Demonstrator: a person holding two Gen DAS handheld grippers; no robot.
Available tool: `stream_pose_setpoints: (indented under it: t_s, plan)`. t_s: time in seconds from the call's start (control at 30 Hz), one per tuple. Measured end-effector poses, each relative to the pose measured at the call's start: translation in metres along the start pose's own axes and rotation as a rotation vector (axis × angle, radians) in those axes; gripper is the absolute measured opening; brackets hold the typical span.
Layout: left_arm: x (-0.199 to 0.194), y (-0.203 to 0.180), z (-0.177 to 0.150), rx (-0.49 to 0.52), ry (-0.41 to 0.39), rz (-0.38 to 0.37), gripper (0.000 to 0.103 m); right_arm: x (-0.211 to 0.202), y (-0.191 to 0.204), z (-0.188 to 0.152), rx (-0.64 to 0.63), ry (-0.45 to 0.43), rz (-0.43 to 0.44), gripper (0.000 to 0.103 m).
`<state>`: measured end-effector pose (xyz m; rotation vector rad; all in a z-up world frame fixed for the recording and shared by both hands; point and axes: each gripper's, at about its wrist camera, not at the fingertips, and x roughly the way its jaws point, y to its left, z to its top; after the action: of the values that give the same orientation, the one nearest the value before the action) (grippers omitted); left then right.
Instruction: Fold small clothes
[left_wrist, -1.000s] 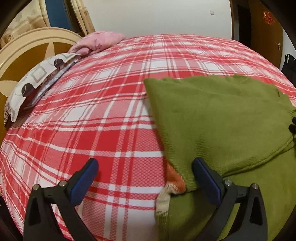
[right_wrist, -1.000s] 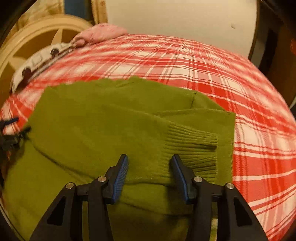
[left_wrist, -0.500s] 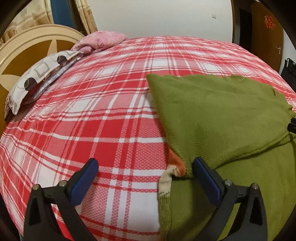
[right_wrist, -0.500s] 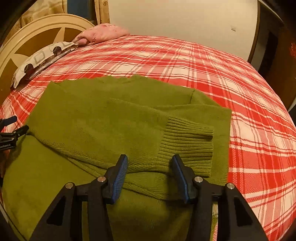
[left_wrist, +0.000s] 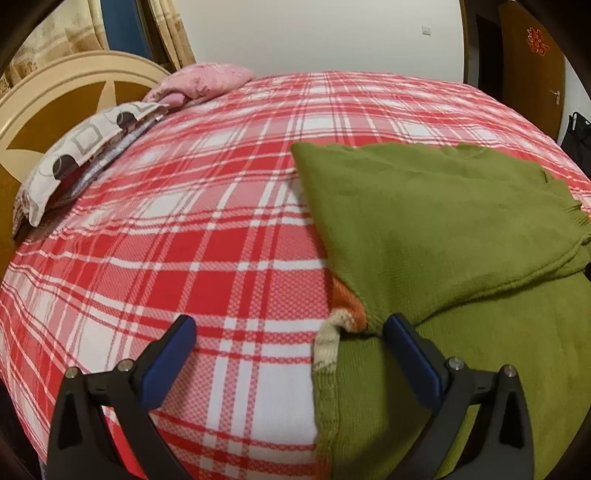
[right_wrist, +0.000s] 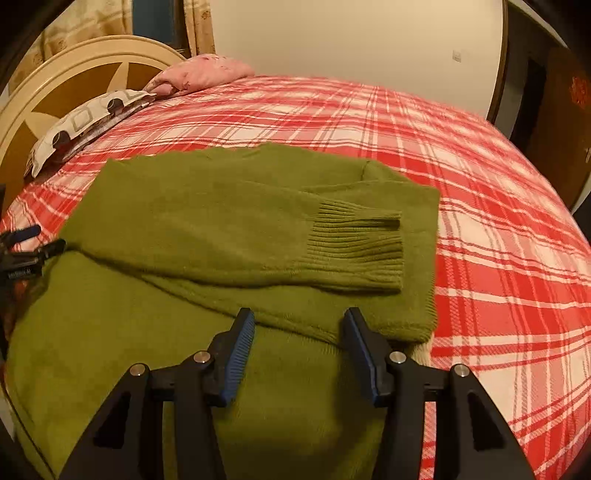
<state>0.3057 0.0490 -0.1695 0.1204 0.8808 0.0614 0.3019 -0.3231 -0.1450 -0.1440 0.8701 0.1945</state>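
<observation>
Sweater (right_wrist: 207, 221) in olive green lies on the bed (right_wrist: 498, 229) before us, one sleeve folded across its body with the ribbed cuff (right_wrist: 362, 247) on top. Our left gripper (left_wrist: 291, 332) stands wide at its left edge, holding nothing. Our right gripper (right_wrist: 299, 328) is half spread above the knit, also empty.

Open plaid bedspread (left_wrist: 207, 258) left, pillows (left_wrist: 85, 147) far
</observation>
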Motion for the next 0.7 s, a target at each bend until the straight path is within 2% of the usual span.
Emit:
stream_pose_setpoints:
  t_s: [0.23, 0.43, 0.7]
  plan:
    - [-0.004, -0.002, -0.005, -0.001, 0.008, 0.002, 0.103, -0.002, 0.004, -0.003, 0.006, 0.014, -0.023, 0.055]
    - [-0.008, -0.001, -0.009, -0.015, 0.011, 0.002, 0.103, -0.007, 0.0, -0.015, 0.032, 0.015, -0.002, 0.057]
    - [-0.026, -0.001, -0.035, -0.044, 0.02, -0.057, 0.103, -0.024, 0.003, -0.034, 0.029, 0.018, -0.011, 0.057]
